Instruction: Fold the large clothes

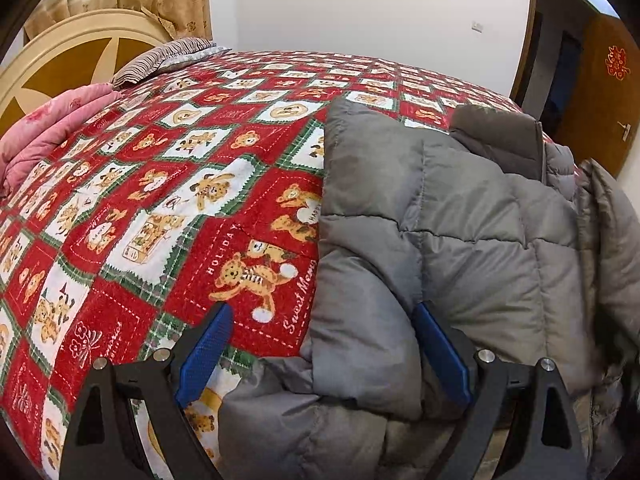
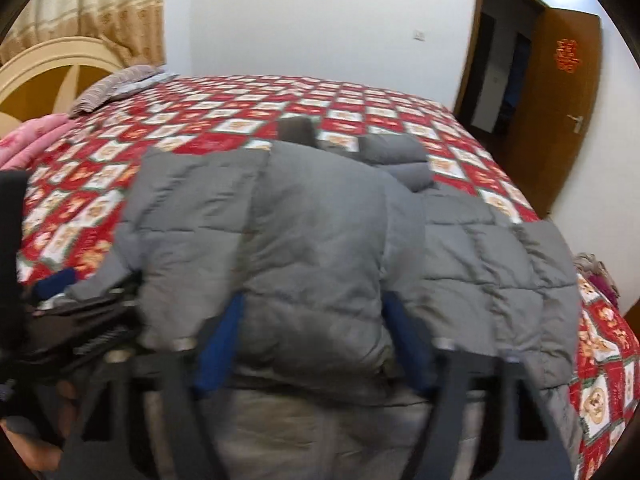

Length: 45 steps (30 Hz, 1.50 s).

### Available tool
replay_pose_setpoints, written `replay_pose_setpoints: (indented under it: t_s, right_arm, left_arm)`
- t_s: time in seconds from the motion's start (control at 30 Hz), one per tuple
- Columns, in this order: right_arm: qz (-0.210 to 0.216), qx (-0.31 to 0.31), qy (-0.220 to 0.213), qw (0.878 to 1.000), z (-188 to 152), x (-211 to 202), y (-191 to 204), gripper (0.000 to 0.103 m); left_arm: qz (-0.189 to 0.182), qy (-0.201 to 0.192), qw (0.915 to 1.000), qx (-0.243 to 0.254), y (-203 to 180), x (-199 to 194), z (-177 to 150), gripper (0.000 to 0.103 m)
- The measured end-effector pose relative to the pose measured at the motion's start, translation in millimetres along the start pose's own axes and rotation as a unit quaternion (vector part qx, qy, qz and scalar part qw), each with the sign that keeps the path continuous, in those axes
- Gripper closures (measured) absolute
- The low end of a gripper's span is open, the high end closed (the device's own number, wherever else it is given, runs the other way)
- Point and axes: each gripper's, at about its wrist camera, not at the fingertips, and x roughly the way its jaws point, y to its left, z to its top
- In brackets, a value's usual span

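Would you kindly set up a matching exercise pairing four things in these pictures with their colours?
Things:
1. jacket
2. quilt
3. door
4. gripper pads

Colours:
A. blue
B. pink
C. grey
D. brown

Pairs: 1-C, 2-B, 3-D, 4-A
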Motion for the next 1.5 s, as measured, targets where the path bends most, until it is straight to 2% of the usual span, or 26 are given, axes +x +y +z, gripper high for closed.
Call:
replay_pose_setpoints:
  t_s: [0.1,0.17,0.2,0.23,0.3,0.37,0.43,0.47,0.53,0.67,0.7,0.77,0.8,0.83,0.9,1.0,1.1,1.3,1.4,1.47,1.5]
  right_arm:
    - [-0.005,0.062,0.002,0.998,1,-3,-47,0.046]
    - [-0.004,0.114,0.013,0.993,-3,-1,-86,0.044]
    - [-0.010,0.132,0.017,0.991,-8,0,-102,0.036]
    - [-0.025,0.151,0.020,0.988,-15,0,-123,0.017]
    - [-0.048,0.180,0.020,0.982,-24,-5,-151,0.006]
    - [-0.070,0.220,0.015,0.973,-34,-20,-177,0.008]
    - [-0.097,0.257,-0.019,0.961,-37,-46,-190,0.036]
    - [-0.090,0.262,-0.036,0.960,-33,-55,-190,0.038]
    - [-0.064,0.234,-0.069,0.968,-17,-68,-174,0.038]
    - [-0.018,0.154,-0.085,0.984,16,-58,-132,0.036]
    - [-0.019,0.137,-0.078,0.987,21,-50,-124,0.032]
    - [-0.039,0.113,-0.046,0.992,24,-22,-114,0.033]
    - [-0.046,0.110,-0.023,0.993,21,-5,-113,0.041]
    - [-0.056,0.109,0.003,0.993,15,10,-115,0.056]
    - [-0.072,0.106,0.042,0.991,1,35,-120,0.059]
    - [-0.071,0.088,0.051,0.992,-19,46,-116,0.057]
    - [-0.076,0.082,0.053,0.992,-24,43,-116,0.057]
    - [-0.043,0.109,0.045,0.992,-29,41,-128,0.052]
    - [-0.016,0.116,0.050,0.992,-24,36,-130,0.037]
    - [-0.004,0.127,0.055,0.990,-16,31,-136,0.035]
    - [0.007,0.142,0.046,0.989,-11,22,-141,0.034]
  left_arm:
    - [0.000,0.003,1.0000,0.000,0,1,0,0.011]
    - [0.000,0.003,1.0000,-0.001,0,1,0,0.011]
    - [0.001,0.003,1.0000,0.000,0,1,0,0.011]
    - [0.002,0.003,1.0000,0.002,-1,2,0,0.011]
    - [0.006,0.002,1.0000,0.005,-1,1,0,0.011]
    - [0.010,0.001,0.9999,0.007,-2,1,0,0.011]
    - [0.014,0.000,0.9999,0.009,-3,1,0,0.011]
    - [0.017,0.000,0.9998,0.011,-4,1,-1,0.011]
    - [0.023,-0.003,0.9996,0.015,-6,1,-1,0.011]
    - [0.033,-0.006,0.9992,0.024,-9,0,-1,0.011]
    - [0.033,-0.006,0.9991,0.024,-9,0,-1,0.011]
    - [0.032,-0.005,0.9992,0.023,-9,1,-1,0.011]
    - [0.032,-0.005,0.9992,0.023,-10,1,-1,0.011]
    - [0.032,-0.005,0.9992,0.023,-10,1,-1,0.011]
    - [0.031,-0.004,0.9992,0.024,-10,1,-1,0.011]
    - [0.031,-0.005,0.9991,0.029,-12,2,-1,0.011]
    - [0.035,-0.005,0.9989,0.032,-13,3,-2,0.011]
    - [0.034,0.001,0.9989,0.032,-12,4,-2,0.011]
    - [-0.002,0.016,0.9997,0.018,-4,4,-1,0.011]
    - [-0.033,0.024,0.9989,0.021,2,-4,3,0.011]
    - [-0.042,0.015,0.9986,0.028,4,-13,9,0.011]
